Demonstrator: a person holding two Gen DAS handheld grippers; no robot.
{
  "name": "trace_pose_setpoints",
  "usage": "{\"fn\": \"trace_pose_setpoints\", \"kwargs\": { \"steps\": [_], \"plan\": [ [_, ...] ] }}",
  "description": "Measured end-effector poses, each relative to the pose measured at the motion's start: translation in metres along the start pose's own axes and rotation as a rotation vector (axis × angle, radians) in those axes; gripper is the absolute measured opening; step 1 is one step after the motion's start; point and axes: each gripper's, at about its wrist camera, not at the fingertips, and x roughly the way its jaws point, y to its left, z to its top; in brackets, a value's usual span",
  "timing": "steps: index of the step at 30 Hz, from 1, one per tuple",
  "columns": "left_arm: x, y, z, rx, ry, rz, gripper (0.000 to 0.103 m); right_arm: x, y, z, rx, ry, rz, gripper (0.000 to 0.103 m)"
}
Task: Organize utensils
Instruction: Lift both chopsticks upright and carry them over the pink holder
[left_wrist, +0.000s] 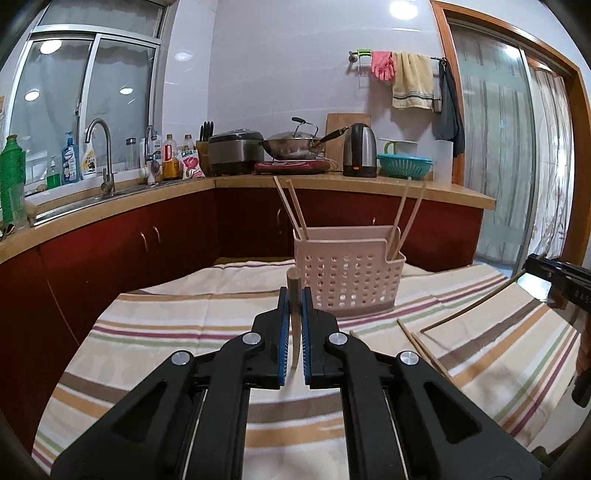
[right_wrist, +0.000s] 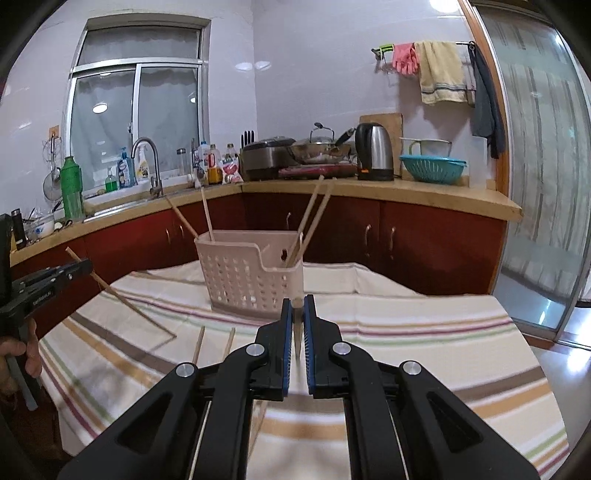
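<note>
1. Done so far: four chopsticks already stand in the pink holder (left_wrist: 347, 280). One pair (left_wrist: 291, 206) leans out of its left end, the other pair (left_wrist: 406, 218) out of its right compartment. The holder sits upright on the striped cloth (left_wrist: 166, 332) covering the table, toward the far edge.
2. In hand, left: left gripper (left_wrist: 294, 306) is clamped narrow on a single chopstick (left_wrist: 293, 284), seen nearly end-on between the blue pads. It is raised off the cloth, aimed roughly at the holder, tip just short of its front wall in this view.
3. In hand, right: right gripper (right_wrist: 297, 314) is likewise pinched narrow on one chopstick (right_wrist: 297, 325), end-on, lined up near the holder's right corner.
4. Left to do: at least two loose chopsticks (right_wrist: 214, 341) lie on the cloth in front of the holder, between the two grippers. One more thin stick (right_wrist: 140, 314) runs diagonally from the left gripper's side; can't tell whether it's the held one's far end or a separate piece.
5. Judgement: roughly half done. Both held sticks need dropping in, then the loose ones picked up.
6. Risk: the holder looks light, so a stick hitting its rim could tip it.
</note>
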Motion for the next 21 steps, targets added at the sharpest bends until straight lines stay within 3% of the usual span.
{"fn": "trace_pose_setpoints", "kwargs": {
  "steps": [13, 21],
  "plan": [
    [0.038, 0.008, 0.036, -0.005, -0.038, -0.021, 0.006, 0.047, 0.002, 0.031, 0.016, -0.045, 0.019, 0.007],
    [0.044, 0.005, 0.074, -0.031, -0.092, -0.093, 0.006, 0.045, 0.002, 0.066, 0.023, -0.1, 0.042, 0.007]
  ]
}}
